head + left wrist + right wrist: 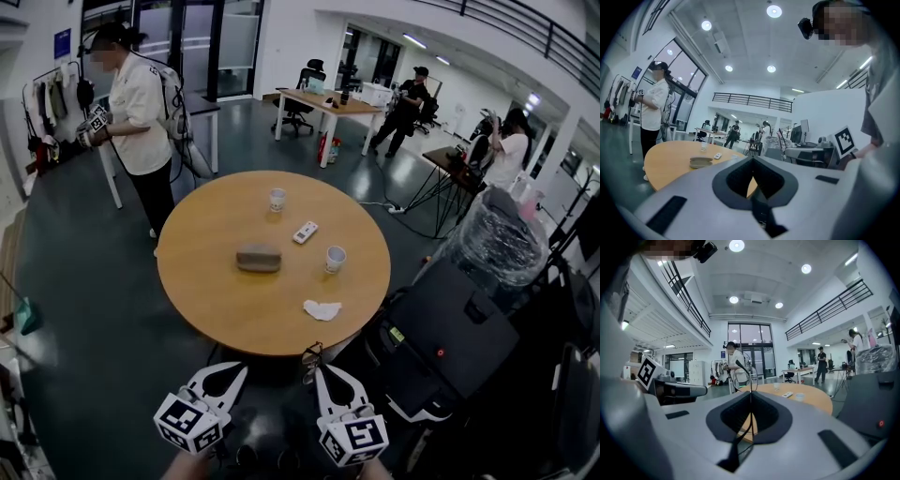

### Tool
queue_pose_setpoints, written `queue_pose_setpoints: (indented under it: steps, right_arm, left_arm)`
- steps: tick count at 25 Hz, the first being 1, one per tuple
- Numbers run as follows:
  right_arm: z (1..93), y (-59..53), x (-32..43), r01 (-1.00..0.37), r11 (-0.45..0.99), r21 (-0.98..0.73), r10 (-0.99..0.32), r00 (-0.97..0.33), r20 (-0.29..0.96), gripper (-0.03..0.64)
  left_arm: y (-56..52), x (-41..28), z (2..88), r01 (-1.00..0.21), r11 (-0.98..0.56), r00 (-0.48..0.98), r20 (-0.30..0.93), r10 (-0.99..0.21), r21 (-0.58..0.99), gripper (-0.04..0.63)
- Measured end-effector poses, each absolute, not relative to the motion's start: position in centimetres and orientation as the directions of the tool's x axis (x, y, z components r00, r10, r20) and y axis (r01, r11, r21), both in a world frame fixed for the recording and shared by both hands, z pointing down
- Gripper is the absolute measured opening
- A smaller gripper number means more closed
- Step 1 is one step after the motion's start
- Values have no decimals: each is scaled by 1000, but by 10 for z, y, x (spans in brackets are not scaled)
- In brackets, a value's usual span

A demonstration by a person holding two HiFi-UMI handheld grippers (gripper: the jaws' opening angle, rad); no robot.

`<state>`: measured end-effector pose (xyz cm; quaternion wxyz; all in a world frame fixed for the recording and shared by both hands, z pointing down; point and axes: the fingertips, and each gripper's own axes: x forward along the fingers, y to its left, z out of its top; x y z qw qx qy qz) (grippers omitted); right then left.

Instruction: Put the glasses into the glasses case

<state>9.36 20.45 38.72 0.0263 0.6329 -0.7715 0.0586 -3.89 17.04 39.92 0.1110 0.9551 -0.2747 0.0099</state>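
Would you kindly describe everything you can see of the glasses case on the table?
The glasses case is a grey-brown, oblong box with rounded ends, looking like a hard shell. It lies flat near the middle of the round wooden table, long side running left to right in the head view. It appears closed, though it is small in view. Only the table touches it.

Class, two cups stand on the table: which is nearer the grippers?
The cup right of the grey case; the other cup stands farther back, toward the far edge.
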Motion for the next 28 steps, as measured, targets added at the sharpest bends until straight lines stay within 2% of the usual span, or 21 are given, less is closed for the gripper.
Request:
queue_pose_setpoints:
  steps: [18, 28]
  right_arm:
    - [392, 153, 56, -981, 182, -62, -976, -188, 113, -6]
    - [419, 88, 84, -969, 223, -102, -962, -236, 137, -6]
  left_arm:
    - [121, -94, 415, -576, -784, 814, 85, -574, 231, 6]
    - [71, -77, 437, -640, -734, 767, 140, -626, 228, 6]
